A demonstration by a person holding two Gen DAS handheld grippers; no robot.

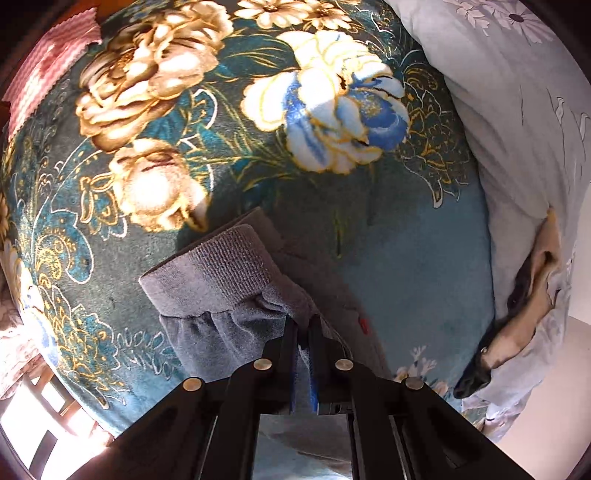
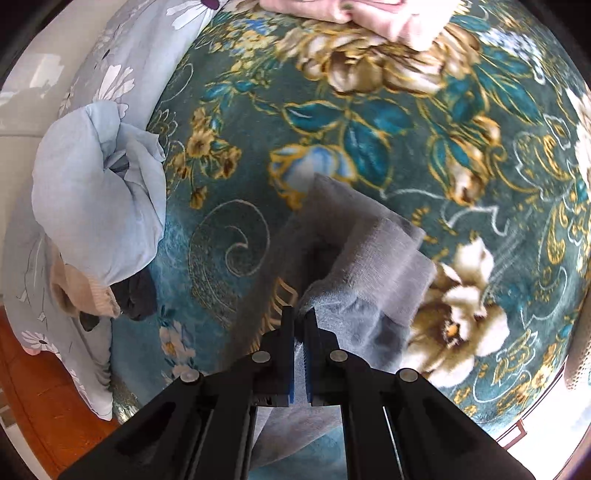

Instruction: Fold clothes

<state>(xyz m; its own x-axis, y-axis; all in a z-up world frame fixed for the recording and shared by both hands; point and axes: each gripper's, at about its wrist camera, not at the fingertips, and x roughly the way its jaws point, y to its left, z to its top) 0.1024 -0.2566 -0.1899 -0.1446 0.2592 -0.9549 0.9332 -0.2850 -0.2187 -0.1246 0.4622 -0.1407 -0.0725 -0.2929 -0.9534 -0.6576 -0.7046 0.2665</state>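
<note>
At lower centre of the left wrist view, left gripper (image 1: 303,325) pinched nearly closed on a fold of the grey garment (image 1: 221,280), just below its ribbed cuff (image 1: 214,266). Cuff spread up and left of the fingertips, gathered cloth bunched right at them, the rest trailing down under the tool and off the bottom of the frame. Beneath everything, a teal floral blanket (image 1: 229,147); along the right edge, a pale blue quilt (image 1: 517,129) with a tan and black garment (image 1: 524,317) tucked against it; at upper left, a pink cloth (image 1: 48,70).

At lower centre of the right wrist view, right gripper (image 2: 300,317) likewise clamped almost shut on the grey garment (image 2: 354,251), with only a sliver of gap between the blue pads. Ribbed band (image 2: 391,266) directly above and right of the fingertips, lifted off the blanket (image 2: 369,129). At left, a crumpled light blue cloth (image 2: 96,199) near the quilt (image 2: 122,55); at top, folded pink fabric (image 2: 369,14).
</note>
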